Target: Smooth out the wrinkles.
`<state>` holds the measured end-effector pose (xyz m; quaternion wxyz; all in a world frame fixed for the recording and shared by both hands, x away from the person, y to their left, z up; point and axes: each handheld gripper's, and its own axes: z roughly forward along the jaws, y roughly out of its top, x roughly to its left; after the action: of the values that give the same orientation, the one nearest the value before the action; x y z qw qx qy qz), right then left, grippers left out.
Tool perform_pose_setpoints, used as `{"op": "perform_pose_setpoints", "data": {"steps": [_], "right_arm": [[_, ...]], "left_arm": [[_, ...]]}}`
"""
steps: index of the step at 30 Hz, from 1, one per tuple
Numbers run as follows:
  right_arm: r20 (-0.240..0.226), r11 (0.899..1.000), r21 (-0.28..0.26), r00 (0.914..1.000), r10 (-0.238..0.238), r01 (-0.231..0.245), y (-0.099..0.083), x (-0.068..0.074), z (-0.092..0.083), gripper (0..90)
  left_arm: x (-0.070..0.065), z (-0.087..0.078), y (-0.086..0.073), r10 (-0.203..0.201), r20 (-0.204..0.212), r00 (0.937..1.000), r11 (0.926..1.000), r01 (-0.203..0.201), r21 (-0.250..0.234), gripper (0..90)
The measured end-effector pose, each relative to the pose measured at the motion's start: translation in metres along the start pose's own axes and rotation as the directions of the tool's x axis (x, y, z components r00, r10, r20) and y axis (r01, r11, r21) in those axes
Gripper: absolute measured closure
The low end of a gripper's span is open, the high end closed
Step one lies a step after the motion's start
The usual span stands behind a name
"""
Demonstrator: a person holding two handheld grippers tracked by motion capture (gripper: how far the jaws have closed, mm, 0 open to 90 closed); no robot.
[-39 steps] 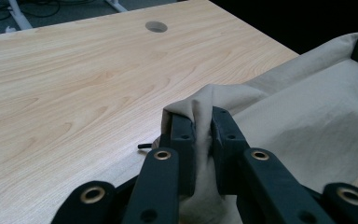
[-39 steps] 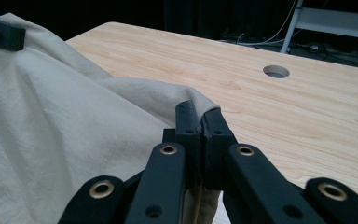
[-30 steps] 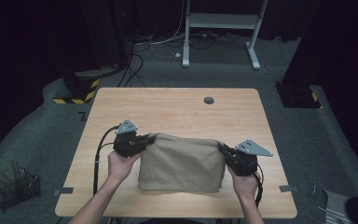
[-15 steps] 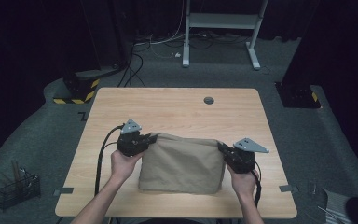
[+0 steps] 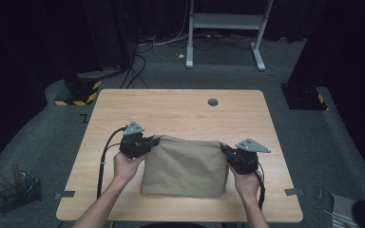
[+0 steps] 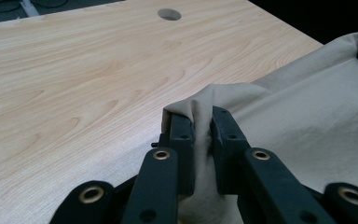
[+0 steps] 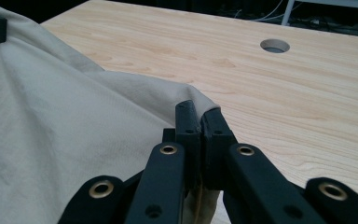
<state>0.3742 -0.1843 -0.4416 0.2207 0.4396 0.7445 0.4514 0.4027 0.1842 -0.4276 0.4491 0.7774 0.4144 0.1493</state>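
A beige cloth (image 5: 185, 166) lies folded on the near half of the wooden table (image 5: 180, 111), its far edge lifted between both grippers. My left gripper (image 5: 153, 141) is shut on the cloth's far left corner; in the left gripper view a bunched fold of cloth (image 6: 303, 112) is pinched between the black jaws of that gripper (image 6: 202, 119). My right gripper (image 5: 224, 149) is shut on the far right corner, and in the right gripper view the cloth (image 7: 65, 126) edge sits clamped in its jaws (image 7: 200, 116).
A round cable hole (image 5: 213, 101) sits near the table's far edge. Bare wood spans the far half. On the floor stand a wire basket (image 5: 16, 192) at left, a white desk frame (image 5: 228, 21) behind, and yellow-black striped bases (image 5: 78, 95).
Both hands have crept slightly, the left gripper a little to the right and toward me; the cloth's far edge stays lifted between them. Both grips are unchanged.
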Motion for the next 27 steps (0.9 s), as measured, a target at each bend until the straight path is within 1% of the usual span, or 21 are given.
{"op": "perform_pose_setpoints", "data": {"steps": [9, 12, 15, 17, 19, 27], "right_arm": [[0.007, 1.000, 0.012, 1.0000, -0.001, 0.001, 0.000, -0.002, 0.006, 87.4], [0.007, 1.000, 0.018, 0.9999, 0.008, -0.008, -0.001, -0.003, 0.008, 87.3], [0.007, 1.000, 0.018, 0.9999, 0.011, -0.011, -0.001, -0.004, 0.009, 87.3], [0.009, 1.000, 0.020, 0.9999, 0.009, -0.009, -0.002, -0.004, 0.010, 87.3], [0.012, 1.000, 0.023, 0.9999, 0.006, -0.006, -0.002, -0.005, 0.012, 87.3], [0.017, 0.999, 0.033, 0.9998, 0.014, -0.015, -0.004, -0.007, 0.017, 87.3]], "left_arm": [[0.004, 0.005, -0.001, -0.014, 0.001, 0.9999, 0.9999, 0.014, 0.009, 80.8], [0.006, 0.007, -0.002, -0.037, 0.009, 0.9993, 0.9993, 0.037, 0.007, 80.8], [0.008, 0.009, -0.002, -0.048, 0.014, 0.9987, 0.9988, 0.048, 0.011, 80.9], [0.008, 0.010, -0.002, -0.043, 0.009, 0.9990, 0.9990, 0.043, 0.013, 80.9], [0.007, 0.011, -0.002, -0.029, -0.001, 0.9996, 0.9994, 0.029, 0.017, 80.9], [0.009, 0.016, -0.002, -0.033, -0.007, 0.9994, 0.9991, 0.033, 0.026, 80.8]]}}
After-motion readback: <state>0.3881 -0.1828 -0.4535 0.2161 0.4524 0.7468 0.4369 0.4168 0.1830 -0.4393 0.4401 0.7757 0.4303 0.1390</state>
